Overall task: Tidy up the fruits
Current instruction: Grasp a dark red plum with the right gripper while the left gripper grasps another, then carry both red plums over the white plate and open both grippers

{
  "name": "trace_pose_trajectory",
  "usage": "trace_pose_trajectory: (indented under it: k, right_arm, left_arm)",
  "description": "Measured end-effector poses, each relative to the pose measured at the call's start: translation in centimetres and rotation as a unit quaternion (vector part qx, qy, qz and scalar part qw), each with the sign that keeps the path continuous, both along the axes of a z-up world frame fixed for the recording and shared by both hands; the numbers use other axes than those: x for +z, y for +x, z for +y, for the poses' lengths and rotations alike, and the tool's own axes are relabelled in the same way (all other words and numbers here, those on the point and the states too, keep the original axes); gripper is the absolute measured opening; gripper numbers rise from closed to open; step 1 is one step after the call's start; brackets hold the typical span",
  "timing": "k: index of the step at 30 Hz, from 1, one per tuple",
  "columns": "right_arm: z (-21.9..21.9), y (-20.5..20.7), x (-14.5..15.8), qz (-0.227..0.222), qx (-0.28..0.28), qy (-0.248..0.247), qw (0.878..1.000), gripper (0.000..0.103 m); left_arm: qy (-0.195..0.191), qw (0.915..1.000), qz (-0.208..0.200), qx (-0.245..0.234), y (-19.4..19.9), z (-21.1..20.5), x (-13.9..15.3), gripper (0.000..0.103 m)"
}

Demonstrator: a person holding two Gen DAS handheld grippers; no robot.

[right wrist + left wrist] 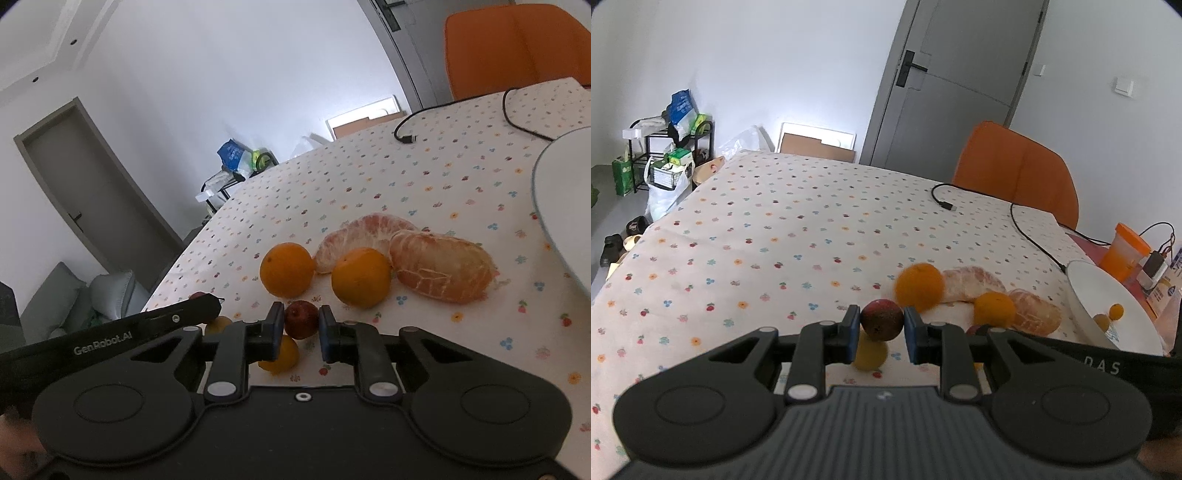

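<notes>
A dark red fruit (881,319) is pinched in the left gripper (881,328) above the tablecloth (775,229); a second red fruit (301,319) is clamped in the right gripper (301,330) — both round, no long axis told. Two whole oranges (286,269) and two peeled citrus pieces (443,266) are counted on the cloth. Two small orange fruits (1115,311) are seen in the white bowl (1086,280).

Oranges (287,269), peeled segments (443,271), probably plums (301,319)
</notes>
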State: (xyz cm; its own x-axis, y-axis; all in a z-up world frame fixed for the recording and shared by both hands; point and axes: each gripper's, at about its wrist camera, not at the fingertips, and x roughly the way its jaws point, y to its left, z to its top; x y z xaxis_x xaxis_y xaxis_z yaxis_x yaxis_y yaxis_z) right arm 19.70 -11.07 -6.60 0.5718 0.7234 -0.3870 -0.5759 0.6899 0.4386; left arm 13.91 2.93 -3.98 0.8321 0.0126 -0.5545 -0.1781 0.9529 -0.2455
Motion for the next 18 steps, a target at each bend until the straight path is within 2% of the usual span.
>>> trace_pose_trajectory:
  k: [18]
  right_arm:
    - [-7.7,-2.4,1.7,-0.035,-0.067,0.022,0.997,0.018]
  left_arm:
    - [0.011,0.9981,-0.017,-0.058,1.0,-6.2,1.2,0.024]
